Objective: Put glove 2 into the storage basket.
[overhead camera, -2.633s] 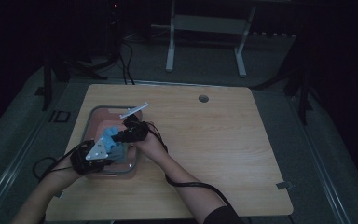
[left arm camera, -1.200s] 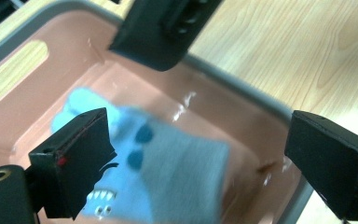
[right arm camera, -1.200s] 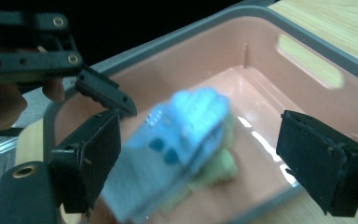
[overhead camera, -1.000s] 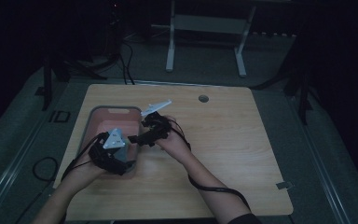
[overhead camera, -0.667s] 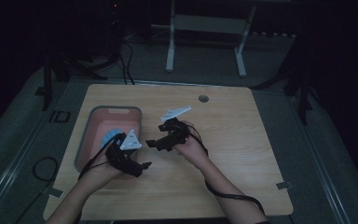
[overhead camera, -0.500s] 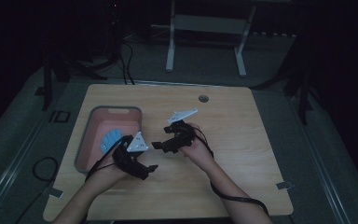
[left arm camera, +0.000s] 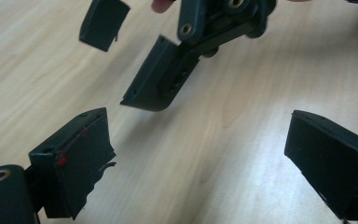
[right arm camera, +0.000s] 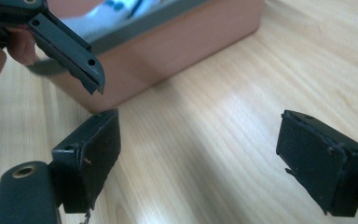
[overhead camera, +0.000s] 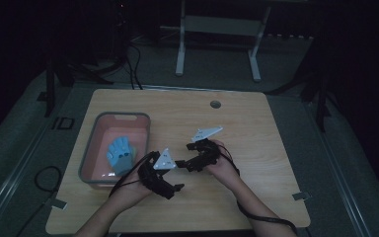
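Observation:
A pink tub (overhead camera: 98, 148) stands at the table's left, and a light blue, glove-shaped thing (overhead camera: 120, 155) lies in it. My left gripper (overhead camera: 175, 189) hovers just right of the tub near the front, open and holding nothing. My right gripper (overhead camera: 183, 164) is close beside it with its jaws pointing left, also open with nothing in it. In the left gripper view my left gripper (left arm camera: 200, 163) spreads over bare wood, facing the right gripper's fingers (left arm camera: 161, 74). In the right gripper view my right gripper (right arm camera: 205, 154) faces the tub (right arm camera: 168, 51); a finger (right arm camera: 67, 42) of the left one hangs at upper left.
The wooden table (overhead camera: 256, 128) has bare room to the right and behind the hands. A round cable hole (overhead camera: 215, 104) sits near its far edge. Cables trail from both grippers toward the front edge. A white frame (overhead camera: 217, 29) stands on the floor beyond.
Both grippers have left the tub and moved right and toward the front, over bare table. The blue thing has stayed in the tub.

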The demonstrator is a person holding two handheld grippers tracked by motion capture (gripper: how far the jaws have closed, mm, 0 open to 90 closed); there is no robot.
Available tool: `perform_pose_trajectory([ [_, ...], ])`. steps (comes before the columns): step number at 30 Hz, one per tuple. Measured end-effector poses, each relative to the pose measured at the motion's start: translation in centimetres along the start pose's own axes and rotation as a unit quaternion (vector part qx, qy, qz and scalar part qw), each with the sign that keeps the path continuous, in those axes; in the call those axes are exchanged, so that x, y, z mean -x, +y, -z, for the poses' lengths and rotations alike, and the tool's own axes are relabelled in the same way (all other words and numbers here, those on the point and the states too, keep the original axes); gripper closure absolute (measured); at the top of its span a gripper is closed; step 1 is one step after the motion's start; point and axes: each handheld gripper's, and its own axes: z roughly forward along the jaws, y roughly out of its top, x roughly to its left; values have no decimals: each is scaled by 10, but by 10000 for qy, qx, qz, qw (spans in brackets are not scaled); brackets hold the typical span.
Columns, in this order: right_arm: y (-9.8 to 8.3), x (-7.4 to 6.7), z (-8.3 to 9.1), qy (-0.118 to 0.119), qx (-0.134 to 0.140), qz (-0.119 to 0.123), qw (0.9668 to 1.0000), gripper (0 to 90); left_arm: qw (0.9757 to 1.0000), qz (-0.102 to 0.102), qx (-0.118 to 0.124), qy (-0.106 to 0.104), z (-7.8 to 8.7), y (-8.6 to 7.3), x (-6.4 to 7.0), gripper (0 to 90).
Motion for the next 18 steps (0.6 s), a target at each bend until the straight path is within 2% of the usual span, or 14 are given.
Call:
perform_pose_trajectory([
  [10, -27, 4, 5, -9, -161, -28, 9999, 138, 9997, -158, -46, -198, -19, -1, 15, 75],
  [15, -40, 4, 7, 45, -104, -7, 9999, 138, 9994, -191, -6, -287, -26, -4, 22, 74],
  [18, -48, 4, 7, 57, -163, 16, 9999, 138, 9991, -231, -7, -348, -31, -6, 25, 75],
])
